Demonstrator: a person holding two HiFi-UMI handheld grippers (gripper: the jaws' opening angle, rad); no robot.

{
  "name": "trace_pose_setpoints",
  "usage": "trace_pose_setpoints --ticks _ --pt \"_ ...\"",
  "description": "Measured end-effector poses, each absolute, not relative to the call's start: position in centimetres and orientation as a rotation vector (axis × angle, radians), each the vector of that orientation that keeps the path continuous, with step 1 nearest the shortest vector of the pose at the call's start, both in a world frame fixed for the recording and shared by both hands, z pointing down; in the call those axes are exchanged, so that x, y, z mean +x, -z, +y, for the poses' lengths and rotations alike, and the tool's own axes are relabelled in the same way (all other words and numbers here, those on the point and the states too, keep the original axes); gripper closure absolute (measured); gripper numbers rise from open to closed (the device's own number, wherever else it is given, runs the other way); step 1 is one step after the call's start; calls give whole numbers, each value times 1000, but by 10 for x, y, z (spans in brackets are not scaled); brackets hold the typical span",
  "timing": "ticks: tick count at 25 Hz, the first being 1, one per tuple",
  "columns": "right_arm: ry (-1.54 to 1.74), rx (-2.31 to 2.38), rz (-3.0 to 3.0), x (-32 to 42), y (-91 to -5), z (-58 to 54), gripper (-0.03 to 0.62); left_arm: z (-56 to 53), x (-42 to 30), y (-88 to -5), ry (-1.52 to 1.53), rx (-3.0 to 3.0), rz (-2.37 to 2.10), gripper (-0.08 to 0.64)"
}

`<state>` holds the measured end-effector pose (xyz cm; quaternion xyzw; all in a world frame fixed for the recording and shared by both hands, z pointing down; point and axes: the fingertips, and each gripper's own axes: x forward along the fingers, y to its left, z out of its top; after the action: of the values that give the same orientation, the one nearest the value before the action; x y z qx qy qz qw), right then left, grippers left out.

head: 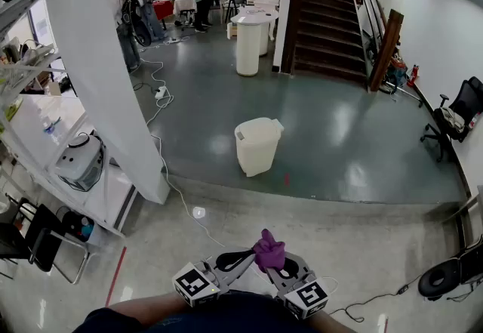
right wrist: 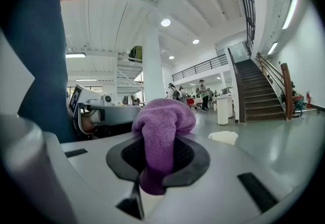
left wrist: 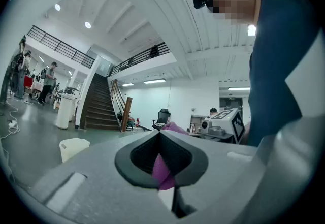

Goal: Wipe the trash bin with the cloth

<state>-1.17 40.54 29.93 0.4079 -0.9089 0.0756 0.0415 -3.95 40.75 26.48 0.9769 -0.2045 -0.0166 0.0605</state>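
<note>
Right gripper [right wrist: 158, 166] fingers clamp the bunched purple cloth [head: 269, 250], ready for wiping. Left gripper [left wrist: 162, 168] fingers seem to pinch its other end. Both sit close to the body. The trash bin [head: 256, 145] stands on the floor [head: 347, 135] well ahead, not yet reached.

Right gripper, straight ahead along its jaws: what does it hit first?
Nothing near, as far as shown. The right gripper is shut on the purple fluffy cloth; beyond lies open floor, and the cream lidded trash bin sits right of that line. Depth unclear.
</note>
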Motion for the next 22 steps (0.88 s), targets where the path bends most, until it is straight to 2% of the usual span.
trace_pose_setpoints --ticks 15,22 --pt "-250 1261 -2775 -19 -306 400 515 406 -49 -267 44 2974 -617 572" --pt "-252 1244 -2769 -43 -307 389 515 395 -78 -265 81 2953 -664 572"
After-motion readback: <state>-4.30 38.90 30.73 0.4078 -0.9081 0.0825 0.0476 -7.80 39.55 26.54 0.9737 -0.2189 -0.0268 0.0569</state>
